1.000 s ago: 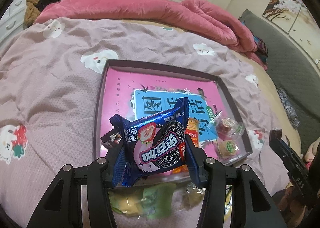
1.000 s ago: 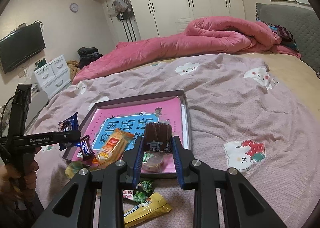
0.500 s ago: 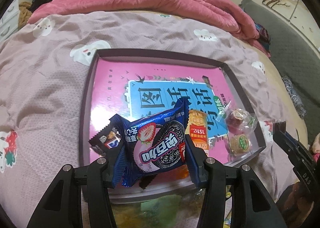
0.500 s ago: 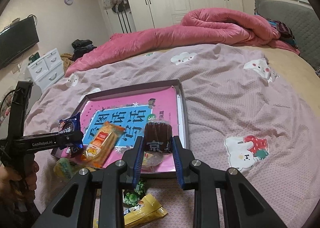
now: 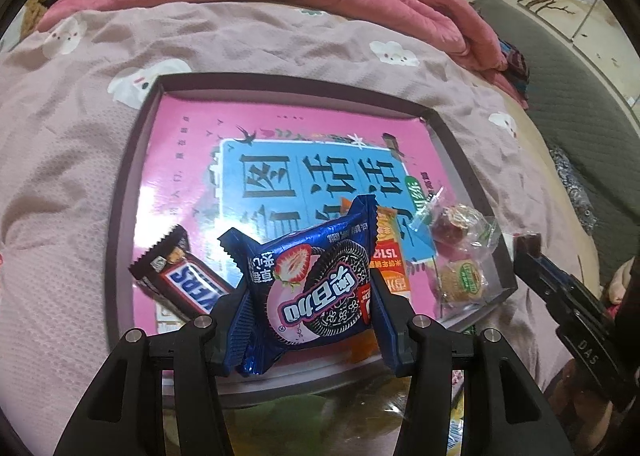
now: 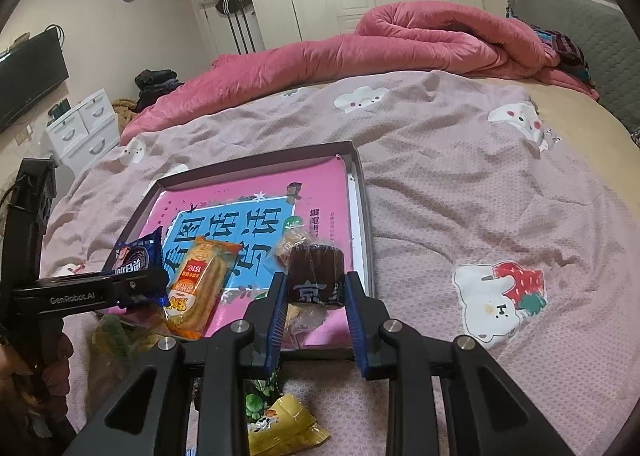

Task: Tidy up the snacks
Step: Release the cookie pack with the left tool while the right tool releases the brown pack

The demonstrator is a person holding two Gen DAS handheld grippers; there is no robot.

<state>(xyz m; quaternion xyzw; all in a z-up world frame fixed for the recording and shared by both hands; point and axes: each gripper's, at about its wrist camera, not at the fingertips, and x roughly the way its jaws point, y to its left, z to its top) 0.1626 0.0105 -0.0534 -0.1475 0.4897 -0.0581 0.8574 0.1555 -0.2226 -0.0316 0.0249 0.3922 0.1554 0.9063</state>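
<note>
My left gripper [image 5: 310,290] is shut on a blue cookie packet [image 5: 316,288] with a strawberry picture, held just above the near edge of a shallow dark-rimmed tray [image 5: 132,184] lined with a pink and blue printed sheet. My right gripper [image 6: 316,288] is shut on a dark brown wrapped snack [image 6: 316,276] over the tray's [image 6: 364,208] near right corner. In the tray lie a Snickers bar [image 5: 180,276], an orange packet [image 6: 202,288] and two clear-wrapped sweets [image 5: 460,240]. The left gripper [image 6: 136,280] also shows at the right wrist view's left edge.
Several loose snack packets lie on the pink bedspread in front of the tray, among them a yellow one [image 6: 280,428] and a green one [image 6: 112,336]. A rolled red quilt [image 6: 400,40] lies at the bed's far side. A hand [image 6: 48,368] holds the left gripper's handle.
Both grippers have sunk toward the tray and moved forward, each keeping its snack. The tray looms larger, and the Snickers bar has come into full view beside the blue packet.
</note>
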